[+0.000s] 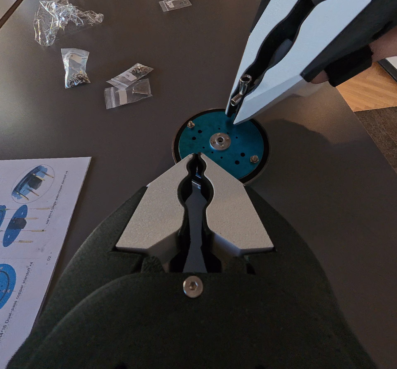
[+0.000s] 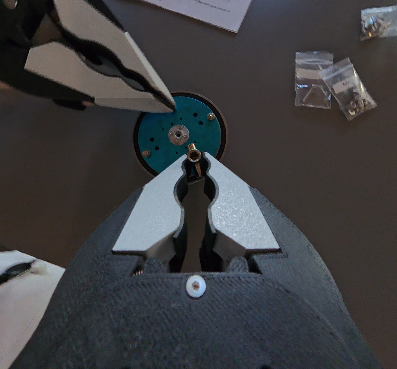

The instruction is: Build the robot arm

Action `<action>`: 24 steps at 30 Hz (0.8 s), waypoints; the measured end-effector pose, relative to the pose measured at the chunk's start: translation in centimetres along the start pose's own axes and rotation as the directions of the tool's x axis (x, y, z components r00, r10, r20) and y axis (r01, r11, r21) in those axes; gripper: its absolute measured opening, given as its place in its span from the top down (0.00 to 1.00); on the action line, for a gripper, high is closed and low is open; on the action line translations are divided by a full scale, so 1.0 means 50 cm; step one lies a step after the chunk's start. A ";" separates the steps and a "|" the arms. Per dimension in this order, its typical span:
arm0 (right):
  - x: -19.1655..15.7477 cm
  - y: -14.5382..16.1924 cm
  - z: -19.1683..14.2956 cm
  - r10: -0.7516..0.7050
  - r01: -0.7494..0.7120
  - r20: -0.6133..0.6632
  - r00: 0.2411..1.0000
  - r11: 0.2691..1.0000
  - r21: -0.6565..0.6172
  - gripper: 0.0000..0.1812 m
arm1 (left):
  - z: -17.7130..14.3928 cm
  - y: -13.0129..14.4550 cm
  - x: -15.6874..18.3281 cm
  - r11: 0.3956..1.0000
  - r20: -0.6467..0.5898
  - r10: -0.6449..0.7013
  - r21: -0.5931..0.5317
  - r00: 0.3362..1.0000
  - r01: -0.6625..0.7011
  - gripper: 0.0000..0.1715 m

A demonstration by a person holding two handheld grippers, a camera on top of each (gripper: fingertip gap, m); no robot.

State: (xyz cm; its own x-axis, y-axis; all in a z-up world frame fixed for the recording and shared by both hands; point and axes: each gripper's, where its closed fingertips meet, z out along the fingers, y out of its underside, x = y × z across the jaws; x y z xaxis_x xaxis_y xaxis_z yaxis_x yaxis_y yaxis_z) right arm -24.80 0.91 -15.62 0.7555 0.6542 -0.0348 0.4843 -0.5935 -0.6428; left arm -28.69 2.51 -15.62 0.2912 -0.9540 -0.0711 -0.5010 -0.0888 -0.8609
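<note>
While its silver fingertips are pressed together at the near edge of the blue round plate (image 1: 234, 143), the left gripper (image 1: 197, 155) is seen to hold nothing that can be made out between them. That plate is seated in a dark ring on the dark grey table (image 1: 129, 135); a silver hub (image 1: 220, 141) is fixed at its centre, small holes are drilled around it, and two brass nuts (image 1: 190, 124) are set near opposite edges. At the far right edge of the plate, the right gripper (image 1: 233, 118) is clamped on a small metal cross-shaped socket wrench (image 1: 240, 91), its tips touching or just above the blue surface; which of the two cannot be told. From the right wrist view the wrench (image 2: 193, 158) is seen gripped between the fingertips of the right gripper (image 2: 194, 156), one arm pointing toward the hub (image 2: 178, 135). To the left of the plate, small clear zip bags of hardware (image 1: 129, 88) are laid on the table, with crumpled clear plastic wrap (image 1: 62, 14) farther off. A printed instruction sheet (image 1: 32, 229) with blue diagrams lies at the near left.
</note>
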 end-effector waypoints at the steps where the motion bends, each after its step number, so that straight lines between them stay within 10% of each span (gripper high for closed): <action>1: -0.002 0.001 -0.001 -0.065 0.065 0.012 0.998 0.998 -0.006 0.96 | 0.000 0.000 0.001 1.000 -0.005 -0.002 0.000 1.000 0.002 1.00; 10: -0.080 -0.050 -0.034 -0.168 0.132 0.290 0.942 0.981 0.140 0.96 | 0.000 -0.001 0.003 1.000 -0.008 0.002 0.001 1.000 -0.002 1.00; 24: -0.115 -0.020 0.014 -0.281 0.271 0.296 0.913 0.960 0.076 0.96 | -0.009 0.001 -0.014 0.998 0.006 -0.060 0.009 0.998 0.060 0.91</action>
State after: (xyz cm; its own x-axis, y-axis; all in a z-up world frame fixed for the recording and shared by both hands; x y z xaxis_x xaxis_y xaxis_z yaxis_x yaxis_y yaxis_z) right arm -29.93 -1.93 -15.31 0.4232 0.9027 -0.0775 0.6358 -0.3568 -0.6844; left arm -29.25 3.03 -15.37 0.3256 -0.9452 -0.0226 -0.4751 -0.1429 -0.8683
